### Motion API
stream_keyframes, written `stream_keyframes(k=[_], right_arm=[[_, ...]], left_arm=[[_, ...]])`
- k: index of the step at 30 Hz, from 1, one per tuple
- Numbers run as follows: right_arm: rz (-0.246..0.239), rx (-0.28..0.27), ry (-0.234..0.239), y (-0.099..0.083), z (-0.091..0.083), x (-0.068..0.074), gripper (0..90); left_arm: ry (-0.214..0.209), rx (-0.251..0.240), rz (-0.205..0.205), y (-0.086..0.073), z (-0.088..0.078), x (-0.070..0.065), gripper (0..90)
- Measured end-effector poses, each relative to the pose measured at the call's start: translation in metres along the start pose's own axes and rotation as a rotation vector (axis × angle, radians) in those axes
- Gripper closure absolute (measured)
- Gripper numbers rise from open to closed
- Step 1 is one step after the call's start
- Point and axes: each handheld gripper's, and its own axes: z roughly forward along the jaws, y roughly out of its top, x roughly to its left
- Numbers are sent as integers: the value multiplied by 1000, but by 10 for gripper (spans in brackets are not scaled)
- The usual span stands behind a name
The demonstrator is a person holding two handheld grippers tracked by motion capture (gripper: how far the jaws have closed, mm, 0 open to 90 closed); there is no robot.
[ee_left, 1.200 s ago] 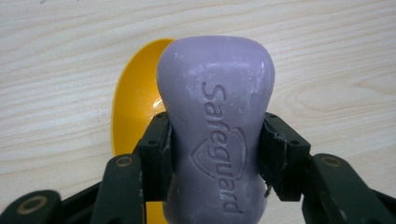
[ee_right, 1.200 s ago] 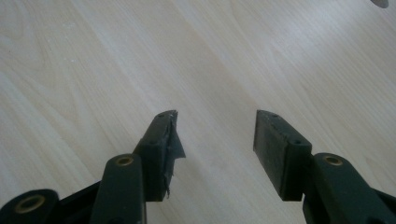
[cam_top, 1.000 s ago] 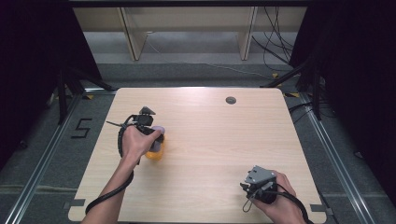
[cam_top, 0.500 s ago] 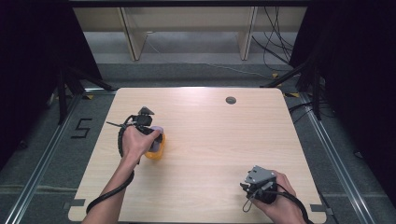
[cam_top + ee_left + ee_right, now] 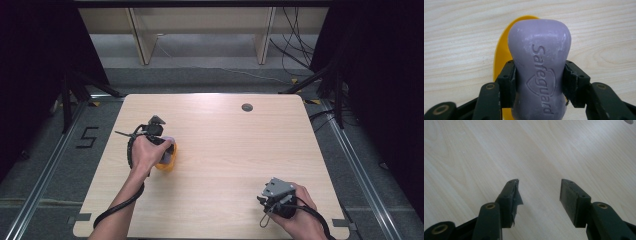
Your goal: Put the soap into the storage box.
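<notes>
High view, pale wood table (image 5: 225, 150), grey floor (image 5: 200, 55)

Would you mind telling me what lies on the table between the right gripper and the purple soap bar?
Nothing: in the high view, only bare wood of the table separates the right gripper from the purple soap bar, which the left gripper clamps over a yellow dish.

The word "Safeguard" is read on the purple soap bar (image 5: 539, 72), pressed into its upper face in raised-edge letters that run along the length of the bar. A shield-shaped emblem is stamped beside the word, near its middle. In the high view a dark numeral "5" (image 5: 86, 137) is seen marked on the grey floor (image 5: 45, 165) just off the left edge of the wooden table (image 5: 230, 150). No other lettering can be read.
</notes>
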Motion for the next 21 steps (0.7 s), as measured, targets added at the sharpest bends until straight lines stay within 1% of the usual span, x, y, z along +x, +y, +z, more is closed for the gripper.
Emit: stream_keyframes(k=[1,5,6,8,11,15,16,18,21], right_arm=[[1,0,0,0,0,0,498],[1,1,0,0,0,0,498],[2,1,0,0,0,0,498],[1,1,-1,0,0,0,498],[2,1,0,0,0,0,498],[0,1,-1,0,0,0,497],[-2,1,2,0,0,0,498],[2,2,-1,0,0,0,497],[-1,1,-1,0,0,0,496]], left_arm=[[0,9,3,1,0,1,492],[1,15,-3,0,4,1,492],[1,22,4,0,4,1,492],[0,29,3,0,5,1,492],[8,21,13,0,7,1,491],[7,39,26,0,8,0,491],[12,32,33,0,9,0,491],[14,40,30,0,10,-1,491],[19,45,45,0,12,-1,490]])
